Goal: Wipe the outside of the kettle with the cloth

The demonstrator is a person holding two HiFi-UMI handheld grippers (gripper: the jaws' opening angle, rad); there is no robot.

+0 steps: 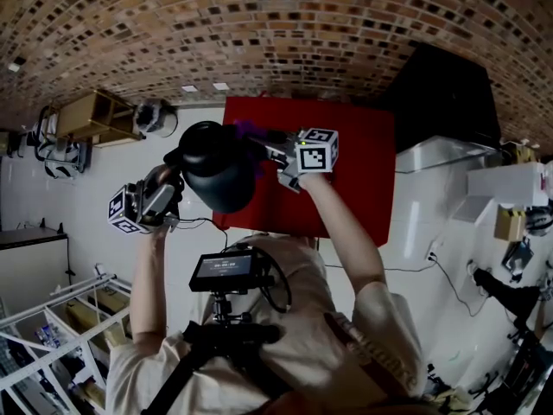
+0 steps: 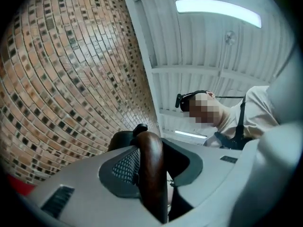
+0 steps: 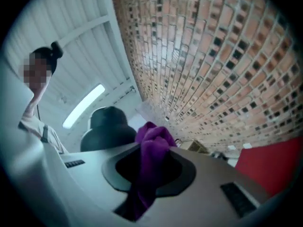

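Note:
A black kettle [image 1: 216,167] is held up in the air above the red table [image 1: 346,171]. My left gripper [image 1: 166,190] is below and to its left, shut on the kettle's brown wooden handle [image 2: 150,169]. The left gripper view shows the handle running between the jaws, with the dark kettle body [image 2: 120,141] behind it. My right gripper [image 1: 270,150] is at the kettle's upper right side, shut on a purple cloth [image 1: 246,130]. In the right gripper view the cloth [image 3: 152,145] bunches out past the jaws, close to the kettle [image 3: 108,126]; whether they touch is not clear.
A black box [image 1: 449,93] stands at the red table's far right, with a white counter [image 1: 449,158] beside it. A wooden shelf [image 1: 91,115] is at the left. A brick surface [image 1: 259,24] fills the top. A camera rig [image 1: 226,271] hangs on the person's chest.

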